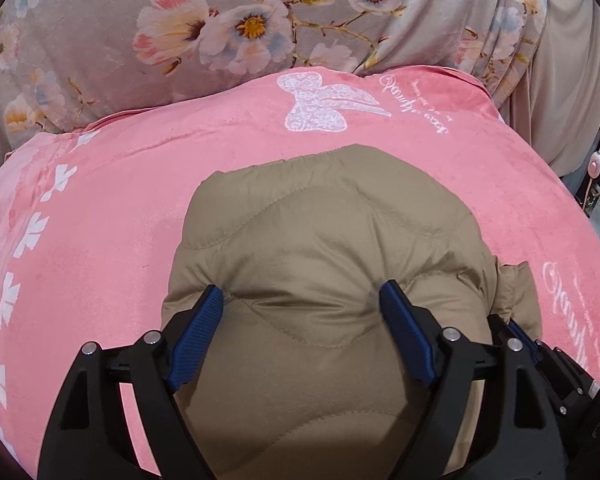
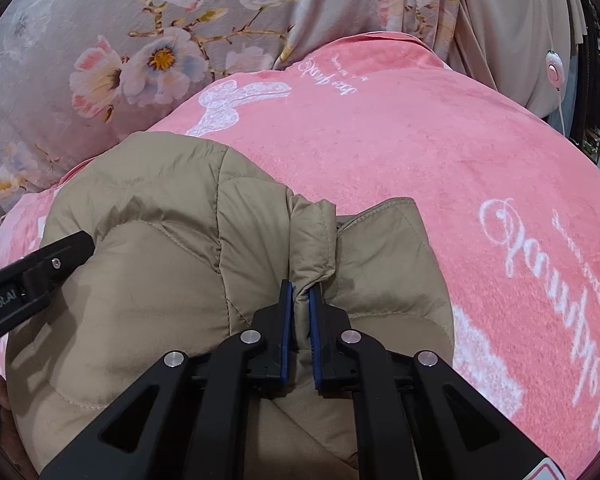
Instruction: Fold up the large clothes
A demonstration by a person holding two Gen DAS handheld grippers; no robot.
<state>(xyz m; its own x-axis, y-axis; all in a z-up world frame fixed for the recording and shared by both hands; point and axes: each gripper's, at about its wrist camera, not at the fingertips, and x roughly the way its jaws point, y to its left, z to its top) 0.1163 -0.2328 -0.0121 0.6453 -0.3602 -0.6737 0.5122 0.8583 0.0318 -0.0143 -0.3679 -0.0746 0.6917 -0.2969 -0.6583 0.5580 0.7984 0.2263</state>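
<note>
**Pink blanket, floral cloth behind**

A pink blanket (image 1: pixel 380 152) with white butterfly and script prints fills the middle of both views. Grey floral fabric (image 1: pixel 140 20) spans the top, falling in folds at upper right. A beige curtain (image 2: pixel 500 20) hangs far right, with a pink corded switch (image 2: pixel 555 69) beside it.

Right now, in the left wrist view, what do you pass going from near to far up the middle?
Left claw, open → tan quilted jacket → pink blanket with its white butterfly print → floral grey fabric.
</note>
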